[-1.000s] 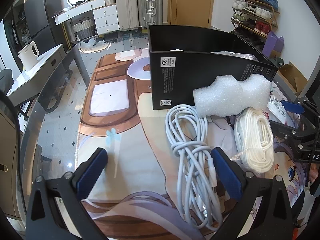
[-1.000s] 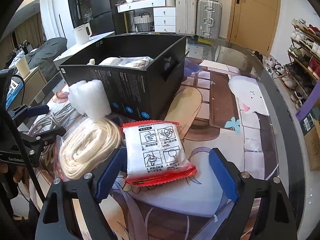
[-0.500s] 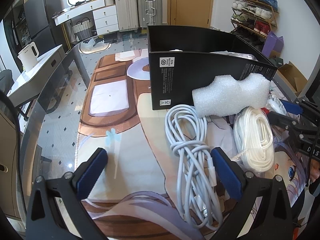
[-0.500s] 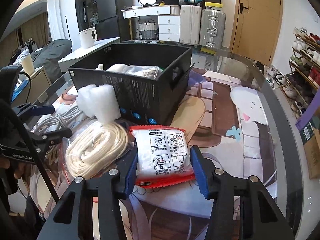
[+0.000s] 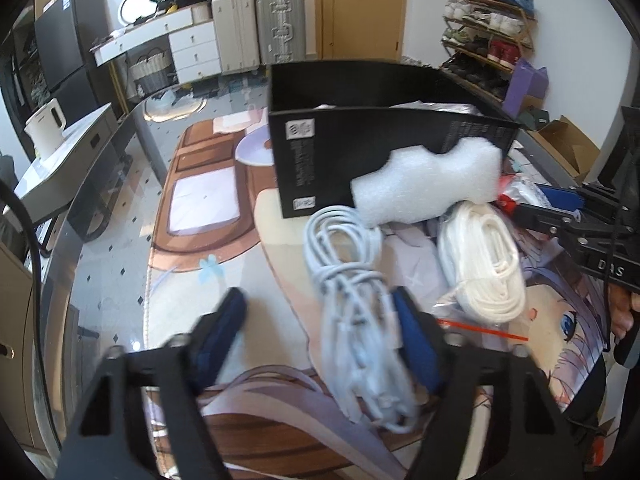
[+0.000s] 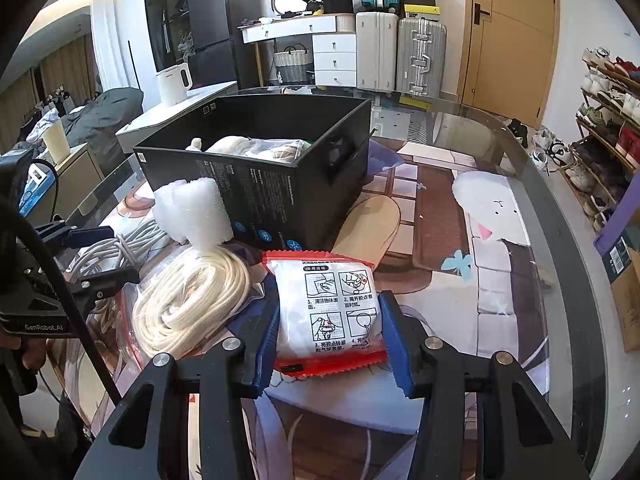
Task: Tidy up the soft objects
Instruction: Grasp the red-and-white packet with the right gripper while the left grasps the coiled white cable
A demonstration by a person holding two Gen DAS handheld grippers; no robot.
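Note:
My right gripper (image 6: pixel 328 336) is shut on a red-and-white packet (image 6: pixel 326 312) and holds it just above the table. A black box (image 6: pixel 264 160) with soft bags inside stands behind it. A white foam piece (image 6: pixel 194 212) leans on the box. A cream rope coil in a bag (image 6: pixel 188 300) lies left of the packet. My left gripper (image 5: pixel 320 332) is open over a bundle of white cable (image 5: pixel 356 320), with the cable beside its right finger. The box (image 5: pixel 360 140), the foam (image 5: pixel 428 184) and the rope (image 5: pixel 484 264) also show in the left wrist view.
The glass table carries a printed cartoon mat (image 6: pixel 460 248). The right gripper's arm (image 5: pixel 592 240) shows at the right of the left wrist view. A shoe rack (image 6: pixel 608 120), suitcases (image 6: pixel 400 56) and a cabinet with a kettle (image 6: pixel 172 84) stand around the table.
My right gripper closed on the packet and lifted it slightly. My left gripper narrowed and moved forward over the cable bundle.

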